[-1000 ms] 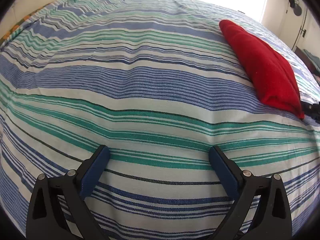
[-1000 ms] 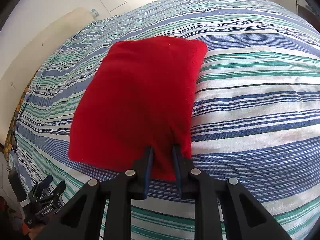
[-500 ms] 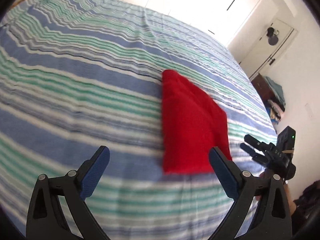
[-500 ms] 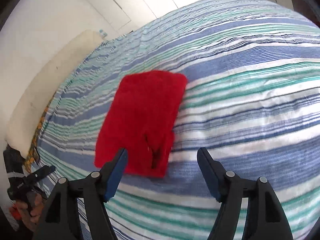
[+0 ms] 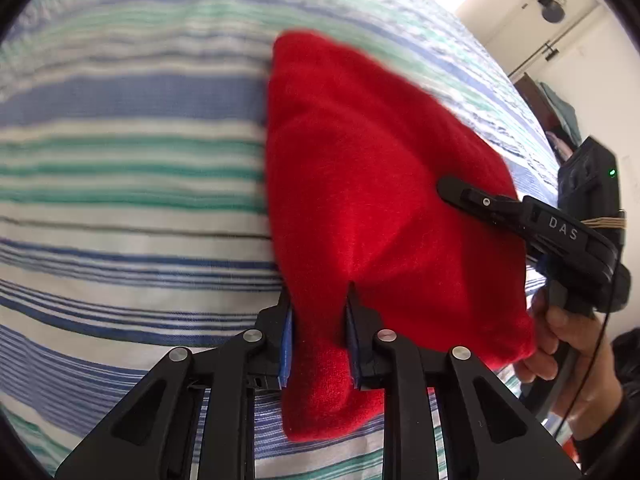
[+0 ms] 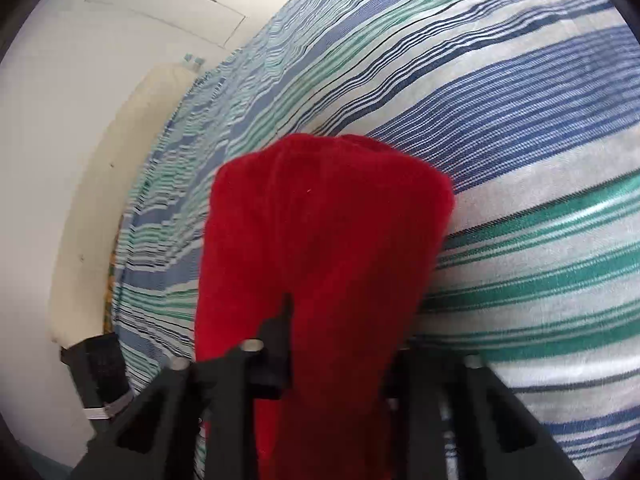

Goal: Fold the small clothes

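A folded red cloth lies on the striped bed cover. My left gripper is closing its jaws on the cloth's near edge, and a pinch of red fabric sits between the blue pads. My right gripper reaches onto the cloth from the right, held in a person's hand. In the right wrist view the red cloth bulges up between the closing jaws of my right gripper. It drapes over the right finger and hides it.
The striped cover spreads far on all sides. A cream headboard cushion and white wall stand beyond the bed. A door and some hanging clothes are at the far right.
The left gripper swung over from bare bed to the red cloth and closed on its edge. The right gripper let go, pulled back, then closed on the cloth again.
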`<state>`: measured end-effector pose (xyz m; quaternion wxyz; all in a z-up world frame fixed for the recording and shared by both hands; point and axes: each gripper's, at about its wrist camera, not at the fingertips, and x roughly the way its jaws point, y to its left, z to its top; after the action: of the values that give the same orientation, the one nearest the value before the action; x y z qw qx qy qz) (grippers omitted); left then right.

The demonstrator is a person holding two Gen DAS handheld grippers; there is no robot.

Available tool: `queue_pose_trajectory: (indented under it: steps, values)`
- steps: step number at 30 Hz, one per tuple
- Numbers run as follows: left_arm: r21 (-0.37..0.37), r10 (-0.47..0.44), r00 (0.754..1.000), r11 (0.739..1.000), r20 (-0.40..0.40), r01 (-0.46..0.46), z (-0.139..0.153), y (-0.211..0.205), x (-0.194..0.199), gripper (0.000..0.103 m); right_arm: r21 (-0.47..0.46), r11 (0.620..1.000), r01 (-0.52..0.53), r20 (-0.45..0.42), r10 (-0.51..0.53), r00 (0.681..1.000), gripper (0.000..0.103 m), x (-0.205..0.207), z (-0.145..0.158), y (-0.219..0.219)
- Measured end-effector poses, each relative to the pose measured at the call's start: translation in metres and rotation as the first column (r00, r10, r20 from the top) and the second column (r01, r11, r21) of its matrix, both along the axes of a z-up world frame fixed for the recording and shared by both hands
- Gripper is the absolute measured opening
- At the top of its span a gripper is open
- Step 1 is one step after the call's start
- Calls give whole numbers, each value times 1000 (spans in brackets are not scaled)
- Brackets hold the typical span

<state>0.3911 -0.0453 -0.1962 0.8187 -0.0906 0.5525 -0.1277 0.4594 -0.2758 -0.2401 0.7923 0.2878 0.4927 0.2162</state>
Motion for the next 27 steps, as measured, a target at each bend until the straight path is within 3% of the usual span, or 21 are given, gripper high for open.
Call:
queue_pose_trajectory:
  steps: [2,7,12,14,15,16,17,18,19,20,23,25,27]
  values:
    - [34,-17,998,999,58,16,20,-8,-9,19,-60,998,-24,74,28,997,20,-6,21,9]
    - [-3,-20,987,1000,162,21,70,-6,-28,19,-116,992,-53,236,79,968,20,-22,82,10]
    - [-18,-33,977,999,209,37,98,-1,-57,20,-104,991,-81,282,108,953,20,-33,119,11]
    - [-5,-34,978,999,207,36,90,-5,-65,26,-107,990,-90,289,117,950,20,-44,123,10]
    - [3,-18,982,1000,188,18,78,-7,-67,40,-123,988,-90,285,122,951,20,-48,121,10]
    - [33,-4,988,999,156,-1,64,-7,-66,68,-155,984,-84,266,124,956,24,-51,116,10]
    - [118,13,995,993,104,-25,42,-8,-71,76,-191,979,-71,230,115,966,29,-54,106,10]
    - [176,25,997,984,77,-38,32,-6,-75,73,-220,974,-53,196,97,976,45,-56,98,7]
    - [216,29,997,976,66,-43,25,-2,-86,70,-257,966,-20,157,62,986,73,-63,89,1]
    - [231,31,996,972,78,-48,25,3,-101,70,-286,958,14,143,28,989,81,-76,83,-7]
    - [246,60,985,964,161,-99,48,17,-151,81,-371,926,63,155,-5,988,86,-120,83,-28]
    - [266,65,975,956,211,-122,69,17,-182,89,-426,901,85,172,-12,985,97,-158,91,-35]
    - [295,65,968,946,242,-137,88,17,-207,96,-478,875,78,178,10,984,98,-195,101,-37]
